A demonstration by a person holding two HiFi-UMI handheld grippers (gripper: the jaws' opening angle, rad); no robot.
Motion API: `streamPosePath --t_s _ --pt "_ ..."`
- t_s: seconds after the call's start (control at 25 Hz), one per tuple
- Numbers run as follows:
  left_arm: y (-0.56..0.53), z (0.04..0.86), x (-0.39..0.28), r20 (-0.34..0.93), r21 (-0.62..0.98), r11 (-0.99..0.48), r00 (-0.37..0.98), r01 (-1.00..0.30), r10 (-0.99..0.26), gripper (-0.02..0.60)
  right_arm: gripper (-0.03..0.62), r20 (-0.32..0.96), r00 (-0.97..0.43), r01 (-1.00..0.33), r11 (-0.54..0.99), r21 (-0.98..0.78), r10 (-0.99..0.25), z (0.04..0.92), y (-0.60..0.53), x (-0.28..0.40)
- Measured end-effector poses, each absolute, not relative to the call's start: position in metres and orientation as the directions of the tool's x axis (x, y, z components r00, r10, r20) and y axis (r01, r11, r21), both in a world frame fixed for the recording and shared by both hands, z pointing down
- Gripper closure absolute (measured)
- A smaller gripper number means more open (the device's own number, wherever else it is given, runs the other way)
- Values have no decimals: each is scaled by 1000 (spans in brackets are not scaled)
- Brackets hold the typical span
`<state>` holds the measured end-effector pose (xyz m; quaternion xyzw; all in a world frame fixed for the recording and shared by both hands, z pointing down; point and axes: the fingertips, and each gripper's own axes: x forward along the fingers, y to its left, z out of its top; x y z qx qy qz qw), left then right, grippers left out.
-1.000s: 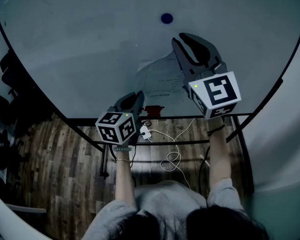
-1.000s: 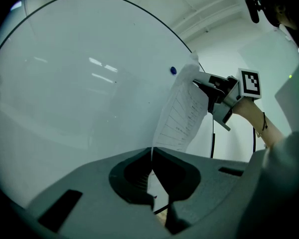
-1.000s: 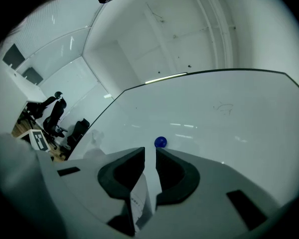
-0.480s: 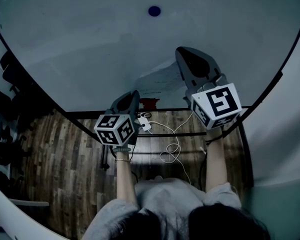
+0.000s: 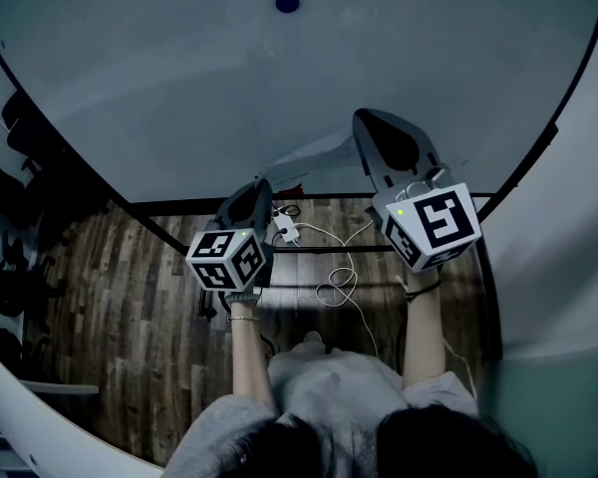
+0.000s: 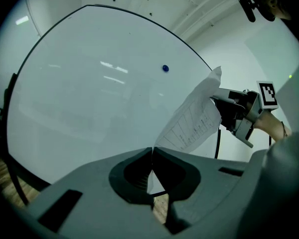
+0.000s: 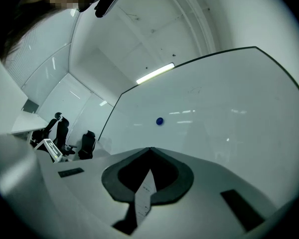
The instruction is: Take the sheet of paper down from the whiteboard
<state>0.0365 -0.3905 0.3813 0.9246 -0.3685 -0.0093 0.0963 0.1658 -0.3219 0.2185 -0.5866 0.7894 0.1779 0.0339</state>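
Observation:
The sheet of paper point(image 5: 317, 155) is off the whiteboard point(image 5: 179, 88) and hangs between my two grippers, low in front of the board. My left gripper point(image 5: 263, 183) is shut on its lower left corner. In the left gripper view the printed sheet point(image 6: 194, 121) rises from the shut left gripper point(image 6: 152, 149) up to the right gripper point(image 6: 217, 99). My right gripper point(image 5: 365, 118) is shut on the sheet's right edge; a strip of paper point(image 7: 145, 195) shows behind its closed right gripper tips point(image 7: 150, 148). A blue magnet point(image 5: 287, 3) stays on the board above.
Below the board's bottom rail point(image 5: 319, 203) lie a white power strip point(image 5: 285, 230) and a looped cable point(image 5: 339, 287) on the wooden floor. Dark office chairs point(image 5: 10, 137) stand at the left, also as chairs point(image 7: 87, 143) in the right gripper view.
The right gripper's jaws have closed on the sheet's edge. Both grippers have come down and back from the board with the paper, so the magnet sits higher in the head view.

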Motion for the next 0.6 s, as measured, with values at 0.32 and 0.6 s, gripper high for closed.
streamPosePath --t_s 0.32,0.6 --pt "-361 393 31 69 193 -676 697 -711 -713 575 592 -221 -330 -935 285 213 -918 242 -293 170" --pt "-351 387 25 57 174 -662 679 -729 -732 575 594 -217 -340 -932 297 208 -915 242 -283 169"
